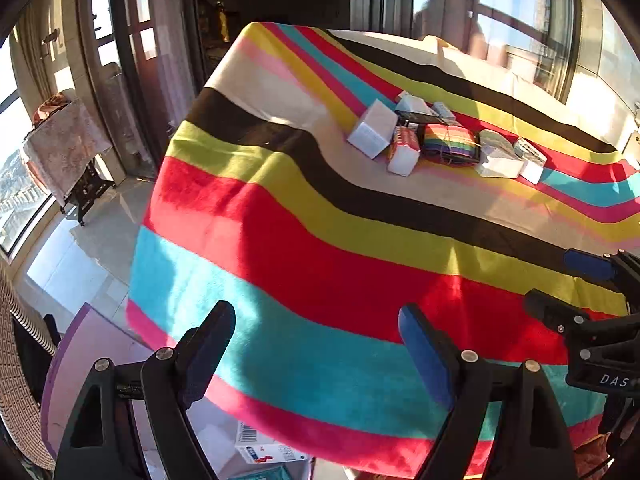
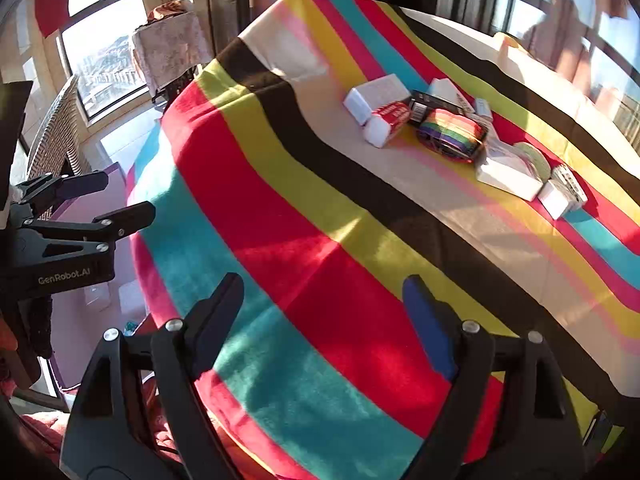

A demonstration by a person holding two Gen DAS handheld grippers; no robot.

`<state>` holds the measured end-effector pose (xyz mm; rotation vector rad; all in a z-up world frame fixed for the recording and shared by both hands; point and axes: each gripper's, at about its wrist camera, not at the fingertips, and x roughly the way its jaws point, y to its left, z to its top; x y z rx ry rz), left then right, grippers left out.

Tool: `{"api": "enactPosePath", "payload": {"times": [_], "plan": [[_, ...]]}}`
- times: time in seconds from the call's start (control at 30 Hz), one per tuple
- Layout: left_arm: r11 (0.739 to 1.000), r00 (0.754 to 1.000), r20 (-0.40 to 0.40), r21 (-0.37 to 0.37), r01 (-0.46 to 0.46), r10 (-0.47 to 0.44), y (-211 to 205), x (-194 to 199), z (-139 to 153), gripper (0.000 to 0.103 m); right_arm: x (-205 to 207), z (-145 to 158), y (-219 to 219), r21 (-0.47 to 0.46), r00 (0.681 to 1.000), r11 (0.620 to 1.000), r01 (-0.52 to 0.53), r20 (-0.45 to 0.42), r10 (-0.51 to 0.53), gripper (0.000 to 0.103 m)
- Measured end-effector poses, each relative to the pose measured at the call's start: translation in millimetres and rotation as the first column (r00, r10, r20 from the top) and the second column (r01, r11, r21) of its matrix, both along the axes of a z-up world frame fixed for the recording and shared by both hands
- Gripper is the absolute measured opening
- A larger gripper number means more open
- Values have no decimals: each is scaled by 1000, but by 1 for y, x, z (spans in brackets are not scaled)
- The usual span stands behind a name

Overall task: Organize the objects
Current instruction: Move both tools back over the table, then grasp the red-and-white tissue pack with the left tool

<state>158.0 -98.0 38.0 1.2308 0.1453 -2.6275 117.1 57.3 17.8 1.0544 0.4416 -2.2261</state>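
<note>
The left gripper (image 1: pixel 316 332) hangs over the near edge of the desk with its jaws spread wide and nothing between them; the right gripper (image 2: pixel 324 308) does the same, jaws wide and empty, over the red and teal bands of the striped blanket (image 1: pixel 304 264) that covers the desk; each gripper shows in the other's view, the right one at about three o'clock in the left wrist view, the left one at about nine o'clock in the right wrist view. The things to be organized sit in a loose cluster well apart from both grippers, toward one o'clock: a white box (image 1: pixel 372 128) at the left end; a red-and-white box (image 1: pixel 404 150) touching it on the right; a rainbow-striped bundle (image 1: pixel 450 144) just beside that; a flat white box (image 1: pixel 502 166) and a small grey-and-white box (image 1: pixel 530 158) at the right end; a black packet (image 2: pixel 430 104) and further small white boxes lie behind the bundle, too crowded to tell apart. A printed carton (image 1: pixel 268 450) lies on the floor at six o'clock below the blanket's edge.
</note>
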Motion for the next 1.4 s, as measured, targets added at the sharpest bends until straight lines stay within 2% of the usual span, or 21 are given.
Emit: {"api": "enactPosePath", "payload": {"times": [0.1,0.17,0.2,0.37,0.5,0.53,0.57,0.6,0.67,0.77,0.83,0.9,1.03,1.23,1.4], "plan": [[997,998,4,-43,68,-68,33,-54,-4,85,-40,-6,43,-5,990,991,136,32,-136,85],[996,999,19,-78,52,-51,40,-90,-11,85,-64,-12,63,-11,978,980,199,59,-198,85],[996,999,25,-72,45,-43,35,-107,-16,85,-70,-13,72,-17,973,975,221,67,-219,85],[996,999,43,-82,18,-14,23,-178,-29,85,-92,-19,79,-21,968,970,240,81,-238,85],[1000,997,68,11,28,-29,10,-212,-38,83,-99,-25,68,-23,971,974,226,91,-223,85],[998,997,63,44,38,-40,10,-213,-40,63,-100,-25,66,-23,973,976,218,85,-215,85],[998,998,45,37,40,-42,11,-211,-39,52,-102,-24,64,-19,975,978,210,78,-208,85],[998,998,36,31,54,-55,14,-207,-38,30,-106,-24,62,-14,977,979,201,72,-200,85],[995,996,38,58,80,-82,20,-196,-38,29,-118,-27,59,-1,978,981,195,73,-195,85],[996,995,46,29,83,-85,27,-174,-38,29,-147,-34,54,-1,973,979,203,111,-201,85],[996,996,26,0,87,-87,28,-162,-38,29,-163,-36,46,8,977,981,192,98,-191,86],[995,996,13,-18,93,-93,29,-158,-40,29,-181,-37,36,44,981,983,179,74,-181,86],[995,995,15,-20,95,-95,31,-163,-41,30,-221,-40,28,42,984,987,156,81,-159,89],[994,994,26,-31,104,-103,30,-159,-37,30,-251,-42,17,50,997,999,-18,75,14,99],[993,993,45,-33,110,-108,31,-162,-37,30,-269,-41,12,66,981,983,-174,96,167,102]]}}
